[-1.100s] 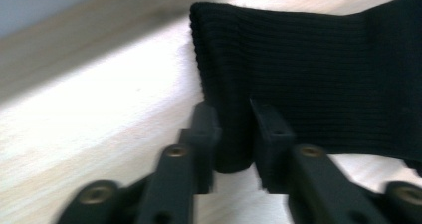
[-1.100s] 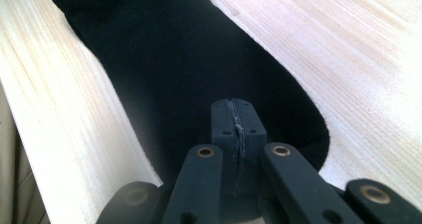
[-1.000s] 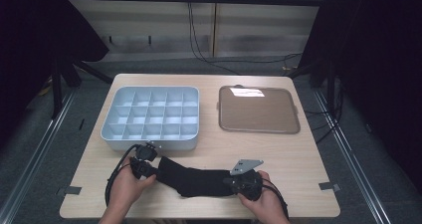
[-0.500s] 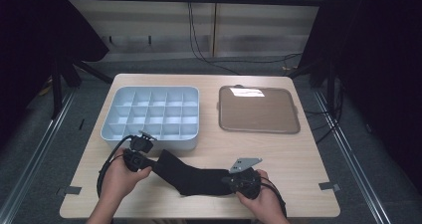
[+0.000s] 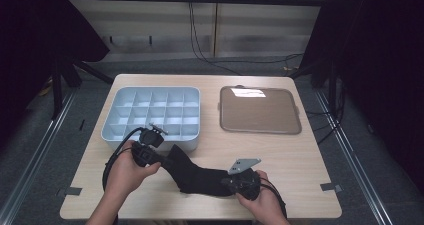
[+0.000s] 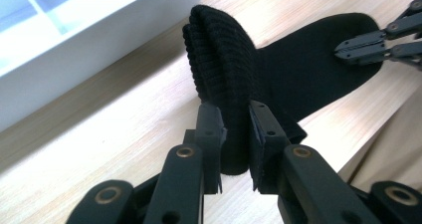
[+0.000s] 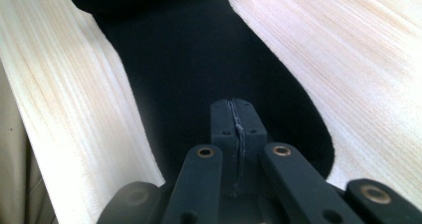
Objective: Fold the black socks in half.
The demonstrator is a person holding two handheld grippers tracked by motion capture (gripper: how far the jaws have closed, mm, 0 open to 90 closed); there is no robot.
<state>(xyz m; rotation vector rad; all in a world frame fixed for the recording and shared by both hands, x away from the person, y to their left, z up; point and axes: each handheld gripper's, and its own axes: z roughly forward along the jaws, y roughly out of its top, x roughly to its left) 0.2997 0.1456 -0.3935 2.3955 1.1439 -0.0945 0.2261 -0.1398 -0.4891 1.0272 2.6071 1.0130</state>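
**Black sock pinched at both ends on the wooden surface**

My left gripper [image 6: 234,144] is clamped on the ribbed cuff of the black sock [image 6: 298,79]; in the left gripper view the folded cuff stands up between my two jaws, which press it from either side with the knit bulging above them. Ahead of this gripper the sock's body runs away flat across the wooden surface [image 6: 109,149], and at its far end I can see my other gripper's closed tip on the fabric. To one side of the left gripper, just beyond a strip of bare wood, is the wall of the white compartment tray [image 6: 99,40].

My right gripper [image 7: 238,129] has its jaws pressed together, the two pads meeting in a thin seam, and they sit on the toe end of the sock, which spreads dark and flat in front of them. Whether a fold of fabric is caught between the pads I cannot tell for sure, though the tip lies right on the cloth.

From the high view, the sock [image 5: 200,172] stretches between my left gripper [image 5: 167,161] and my right gripper [image 5: 232,181], near the front edge of the surface. The compartment tray [image 5: 115,130] is just beyond my left gripper, and the brown tray [image 5: 260,110] lies well beyond my right one.
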